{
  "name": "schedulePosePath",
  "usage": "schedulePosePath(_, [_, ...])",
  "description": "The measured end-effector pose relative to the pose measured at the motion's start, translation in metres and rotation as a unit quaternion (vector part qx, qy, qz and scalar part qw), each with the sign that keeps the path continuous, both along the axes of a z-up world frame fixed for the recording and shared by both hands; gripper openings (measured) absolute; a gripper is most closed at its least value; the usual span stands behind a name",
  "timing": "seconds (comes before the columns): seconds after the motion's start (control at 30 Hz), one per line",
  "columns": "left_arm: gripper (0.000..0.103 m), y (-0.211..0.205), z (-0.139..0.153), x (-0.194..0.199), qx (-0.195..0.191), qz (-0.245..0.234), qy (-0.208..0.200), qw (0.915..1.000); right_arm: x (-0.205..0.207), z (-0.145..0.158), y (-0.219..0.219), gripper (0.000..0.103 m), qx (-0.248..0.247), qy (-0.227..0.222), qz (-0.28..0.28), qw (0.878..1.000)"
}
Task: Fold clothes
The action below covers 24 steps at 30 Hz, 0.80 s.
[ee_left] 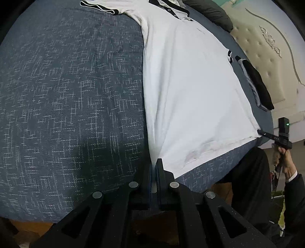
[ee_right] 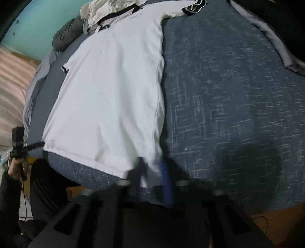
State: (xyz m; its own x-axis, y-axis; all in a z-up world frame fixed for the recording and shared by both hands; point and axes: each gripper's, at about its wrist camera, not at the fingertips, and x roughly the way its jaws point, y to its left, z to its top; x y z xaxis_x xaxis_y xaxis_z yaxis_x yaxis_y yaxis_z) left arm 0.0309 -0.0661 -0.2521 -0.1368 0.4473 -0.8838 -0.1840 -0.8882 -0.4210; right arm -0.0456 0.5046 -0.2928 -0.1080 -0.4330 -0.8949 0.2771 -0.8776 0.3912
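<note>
A white polo shirt [ee_left: 190, 85] with black collar and sleeve trim lies spread flat on the blue patterned bedspread [ee_left: 66, 95], its hem toward me. My left gripper [ee_left: 154, 162] is shut on the near hem corner, with cloth pinched between its fingers. At the far right, my right gripper [ee_left: 260, 131] grips the other hem corner, which is pulled to a point. The right wrist view is blurred. There the shirt [ee_right: 114, 95] has a hem corner between the fingers of my right gripper [ee_right: 151, 167]. My left gripper [ee_right: 42, 143] holds the opposite corner at the left.
A black and grey garment [ee_left: 255, 84] lies near the cream tufted headboard [ee_left: 266, 57]. More clothes [ee_right: 106, 13] are piled beyond the collar, next to a dark grey garment [ee_right: 66, 34]. The person's black trousers [ee_left: 247, 181] stand at the bed's edge. Wooden floor [ee_right: 276, 219] shows below.
</note>
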Motion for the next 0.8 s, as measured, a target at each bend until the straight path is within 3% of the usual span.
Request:
schedulePosePath(0.13, [0.004,0.002,0.013,0.005,0.006,-0.010,0.010,0.9999,-0.005,0.027,0.022,0.004,-0.006,0.031,-0.034,0.999])
schedulePosePath(0.27, [0.004,0.013,0.011,0.010,-0.007,-0.032,0.008,0.9994,0.002,0.051,0.037,0.004,0.009,0.058,-0.024,0.998])
schedulePosePath(0.47, [0.004,0.007,-0.018,0.007,-0.018,-0.022,-0.021,0.9994,0.011,0.005,0.042,0.003,0.047,0.016,-0.020,0.999])
schedulePosePath(0.8, [0.004,0.010,-0.025,0.007,-0.010,-0.020,-0.035,0.9991,0.009,0.002,0.048,0.004,0.026,0.019,-0.019,0.999])
